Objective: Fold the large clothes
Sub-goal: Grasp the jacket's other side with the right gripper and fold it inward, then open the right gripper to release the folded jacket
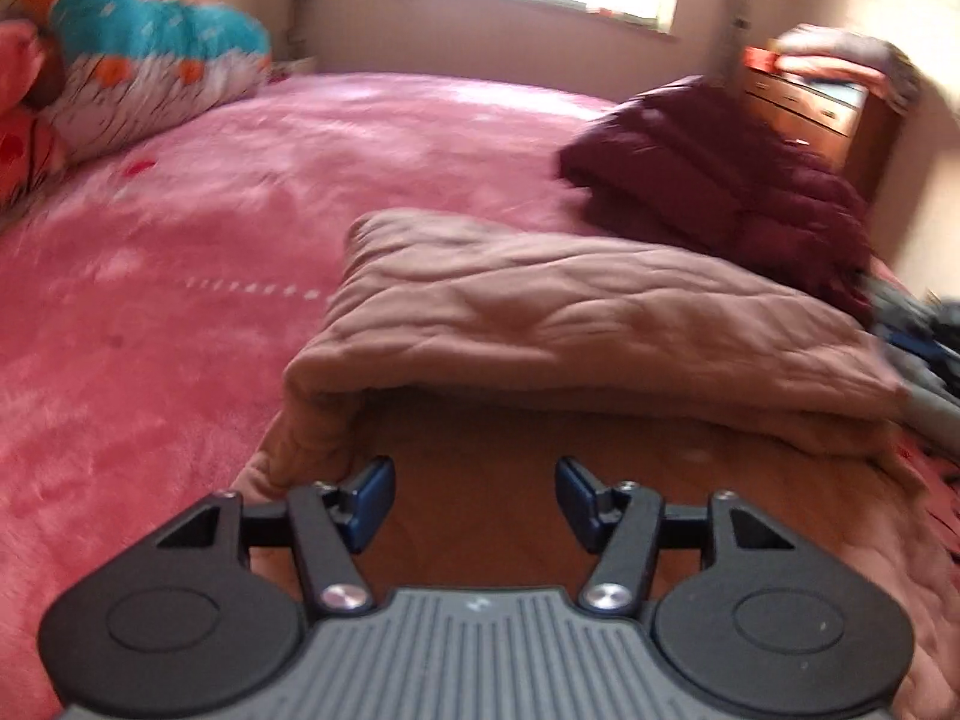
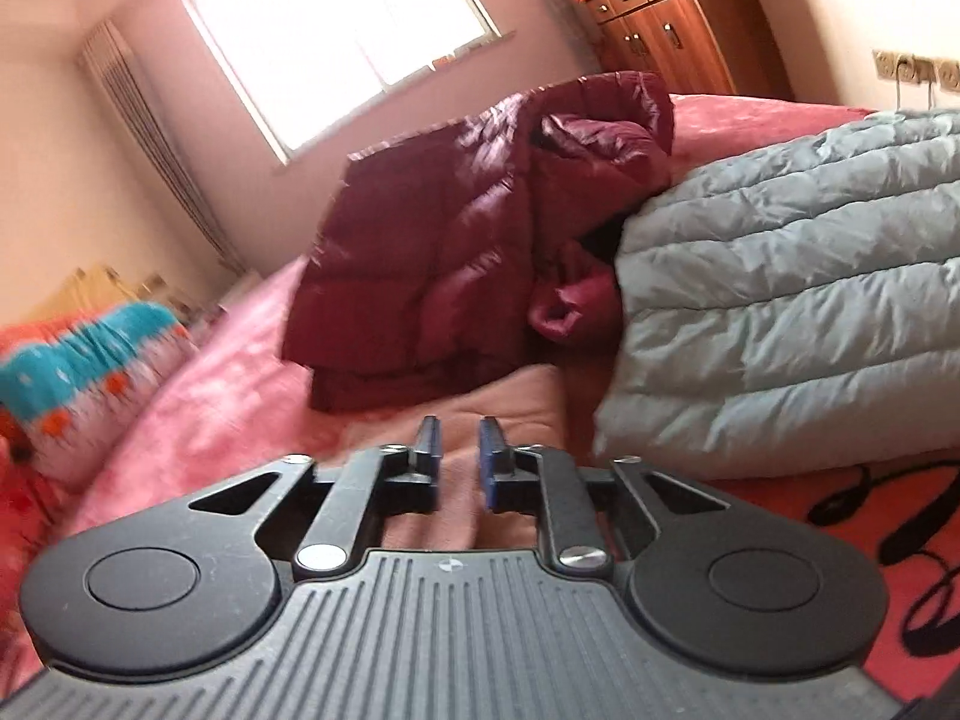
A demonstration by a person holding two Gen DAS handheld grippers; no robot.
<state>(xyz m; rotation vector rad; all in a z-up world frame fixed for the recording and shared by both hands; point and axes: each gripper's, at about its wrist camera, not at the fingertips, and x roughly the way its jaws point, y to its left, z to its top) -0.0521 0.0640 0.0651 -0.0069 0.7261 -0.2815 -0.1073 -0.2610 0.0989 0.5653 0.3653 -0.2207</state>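
A dusty-pink quilted garment (image 1: 570, 312) lies folded over on the pink bed, its upper layer forming a flap right in front of my left gripper (image 1: 474, 498). The left gripper is open and empty, its left fingertip (image 1: 372, 492) next to the garment's folded edge. In the right wrist view the same pink garment (image 2: 462, 420) lies under my right gripper (image 2: 459, 450). Its jaws stand nearly shut with a narrow gap, and I cannot tell whether they pinch the cloth.
A maroon puffer jacket (image 1: 720, 174) (image 2: 456, 240) lies folded behind the pink garment. A grey puffer jacket (image 2: 792, 288) lies to the right. Colourful pillows (image 1: 150, 66) sit at the bed's head. A wooden dresser (image 1: 822, 102) stands by the wall under the window.
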